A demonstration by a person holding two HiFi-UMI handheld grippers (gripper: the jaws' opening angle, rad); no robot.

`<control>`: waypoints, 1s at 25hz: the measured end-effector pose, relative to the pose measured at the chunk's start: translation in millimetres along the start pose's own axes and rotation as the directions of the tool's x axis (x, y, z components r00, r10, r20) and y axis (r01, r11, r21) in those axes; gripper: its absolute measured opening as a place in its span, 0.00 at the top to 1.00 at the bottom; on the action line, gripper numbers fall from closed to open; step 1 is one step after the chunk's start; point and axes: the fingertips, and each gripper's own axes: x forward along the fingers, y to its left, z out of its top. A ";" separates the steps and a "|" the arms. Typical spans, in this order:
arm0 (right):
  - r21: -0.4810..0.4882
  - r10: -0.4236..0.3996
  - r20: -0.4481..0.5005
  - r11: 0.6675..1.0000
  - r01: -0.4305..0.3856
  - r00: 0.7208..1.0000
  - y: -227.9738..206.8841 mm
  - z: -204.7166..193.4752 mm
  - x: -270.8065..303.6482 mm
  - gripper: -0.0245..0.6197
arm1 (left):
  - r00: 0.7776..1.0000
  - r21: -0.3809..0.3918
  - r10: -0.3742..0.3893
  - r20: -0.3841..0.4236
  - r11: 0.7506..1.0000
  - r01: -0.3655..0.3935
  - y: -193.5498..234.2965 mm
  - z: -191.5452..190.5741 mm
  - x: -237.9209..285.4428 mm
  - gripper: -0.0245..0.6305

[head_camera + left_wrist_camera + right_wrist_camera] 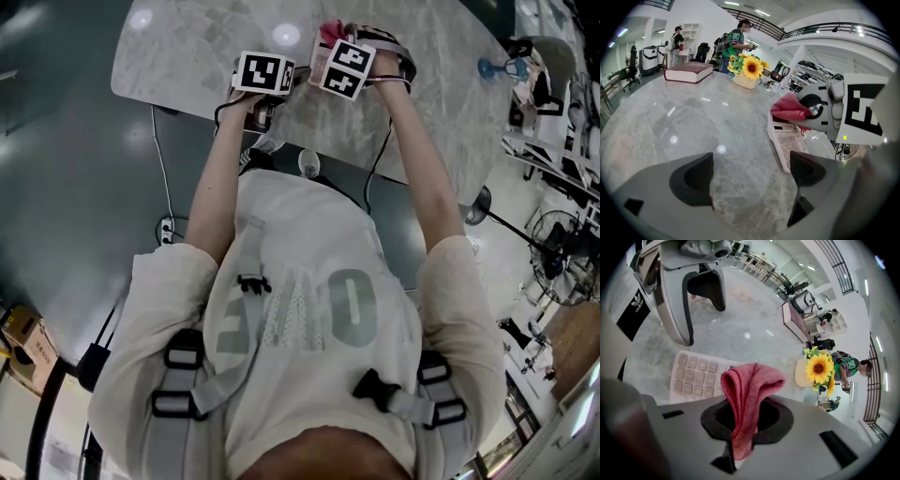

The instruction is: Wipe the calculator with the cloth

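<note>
The right gripper [740, 425] is shut tight on the red cloth [749, 383]. The cloth sits over the screen end of the calculator [695, 377]. The calculator lies flat on the grey table [693, 117]. The left gripper [751, 174] is wide open and holds nothing. It is just beside the calculator. Sunflowers [749, 68] and a book [689, 71] are far back.

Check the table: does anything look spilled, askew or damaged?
Nothing stands out. The calculator lies flat on the marble table, the pink cloth is pinched in the right tool over it, and the left tool is open beside it.
</note>
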 end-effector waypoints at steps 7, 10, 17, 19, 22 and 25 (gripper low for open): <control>-0.025 0.034 0.001 0.999 -0.034 0.999 16.6 4.1 5.0 0.87 | 1.000 0.014 -0.005 -0.007 1.000 0.006 -0.7 -1.2 0.4 0.17; -0.034 0.036 -0.001 0.999 -0.036 0.999 19.2 5.5 4.7 0.87 | 1.000 0.014 -0.003 -0.003 1.000 0.003 0.0 -0.4 0.7 0.17; -0.013 0.108 0.035 0.994 -0.107 0.994 43.9 10.9 -6.8 0.87 | 1.000 0.024 0.005 0.010 1.000 -0.006 0.5 -1.4 0.8 0.17; -0.015 0.112 0.041 0.994 -0.112 0.993 52.0 12.3 -9.9 0.87 | 1.000 0.033 0.010 0.011 0.999 -0.010 0.2 -1.8 1.2 0.17; -0.026 0.120 0.046 0.993 -0.119 0.992 63.8 15.1 -15.5 0.87 | 1.000 0.042 0.019 0.013 0.999 -0.020 0.2 -2.2 0.7 0.17; -0.033 0.139 0.056 0.990 -0.138 0.989 76.1 18.1 -21.6 0.87 | 1.000 0.044 0.021 0.012 0.999 -0.022 0.0 -2.0 0.2 0.17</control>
